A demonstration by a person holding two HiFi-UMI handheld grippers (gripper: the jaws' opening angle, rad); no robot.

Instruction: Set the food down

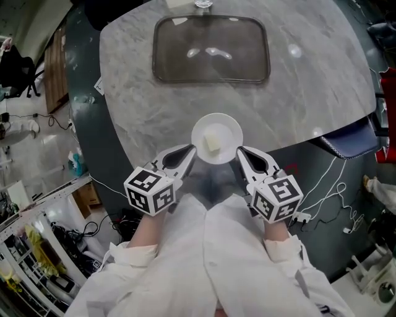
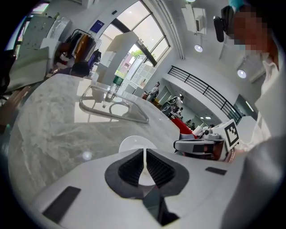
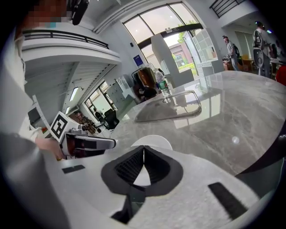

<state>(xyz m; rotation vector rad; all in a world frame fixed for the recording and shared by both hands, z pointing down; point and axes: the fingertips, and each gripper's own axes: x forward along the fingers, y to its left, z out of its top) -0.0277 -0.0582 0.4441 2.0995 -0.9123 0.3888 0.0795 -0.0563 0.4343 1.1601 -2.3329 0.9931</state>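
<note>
A pale cube of food [image 1: 213,143] lies on a small white plate [image 1: 228,127] at the near edge of the marble table. My left gripper [image 1: 191,151] rests just left of the plate and my right gripper [image 1: 241,151] just right of it, both at the table's edge. The jaws of both are shut with nothing between them. In the left gripper view the shut jaws [image 2: 145,154] point at the plate [image 2: 132,143], with the right gripper [image 2: 203,145] beside it. In the right gripper view the shut jaws [image 3: 143,154] face the plate [image 3: 155,141] and the left gripper [image 3: 87,144].
A dark see-through tray [image 1: 210,49] lies on the marble table [image 1: 142,111] beyond the plate, with a glass [image 1: 203,4] at its far edge. A water bottle [image 3: 164,91] stands behind the tray [image 3: 167,112]. Cables and clutter cover the floor on both sides.
</note>
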